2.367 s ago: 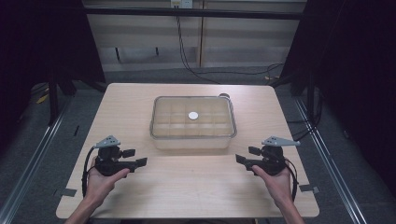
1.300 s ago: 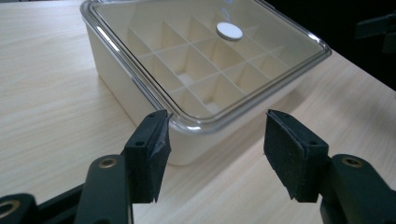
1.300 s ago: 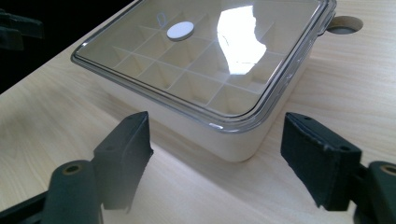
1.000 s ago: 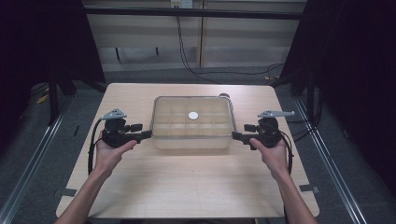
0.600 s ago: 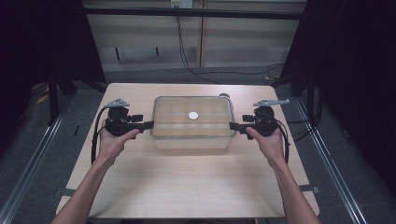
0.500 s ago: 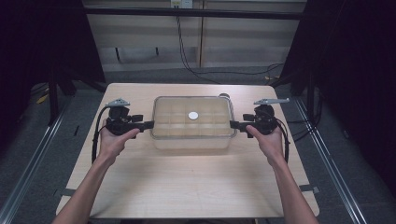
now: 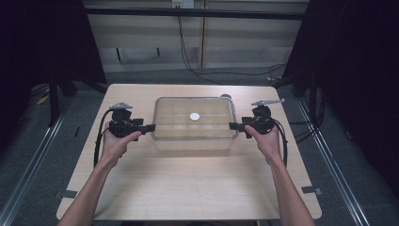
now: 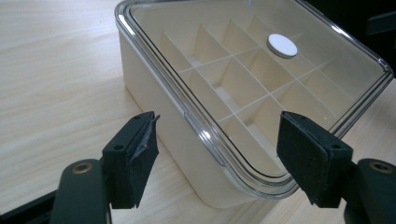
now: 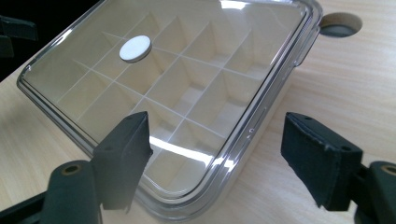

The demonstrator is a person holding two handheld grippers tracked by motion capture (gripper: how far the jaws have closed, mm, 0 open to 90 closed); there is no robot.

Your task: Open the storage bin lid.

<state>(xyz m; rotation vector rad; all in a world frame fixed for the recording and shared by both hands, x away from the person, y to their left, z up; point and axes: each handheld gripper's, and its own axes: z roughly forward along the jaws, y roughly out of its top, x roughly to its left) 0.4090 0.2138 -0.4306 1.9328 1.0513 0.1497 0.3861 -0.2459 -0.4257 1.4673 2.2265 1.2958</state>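
Note:
A cream box (image 7: pixel 194 139) with a clear lid (image 7: pixel 194 117) and inner dividers sits mid-table. A white round disc (image 7: pixel 194 116) lies on the lid. My left gripper (image 7: pixel 149 127) is at the box's left side, open, its jaws straddling the lid's edge (image 8: pixel 205 137). My right gripper (image 7: pixel 232 126) is at the box's right side, open, its jaws astride the lid's rim (image 9: pixel 243 135). The white disc (image 8: pixel 281 45) shows beyond the left jaws, and the same disc (image 9: pixel 135 48) beyond the right jaws.
The wooden table (image 7: pixel 188 188) has a round cable hole (image 9: pixel 340 24) just behind the box's far right corner. Black cables trail from both grippers. Floor rails and dark curtains flank the table.
Both grippers moved forward from the near table area and inward to the box's two sides. Over the last half second they closed the final gap to the lid's edges.

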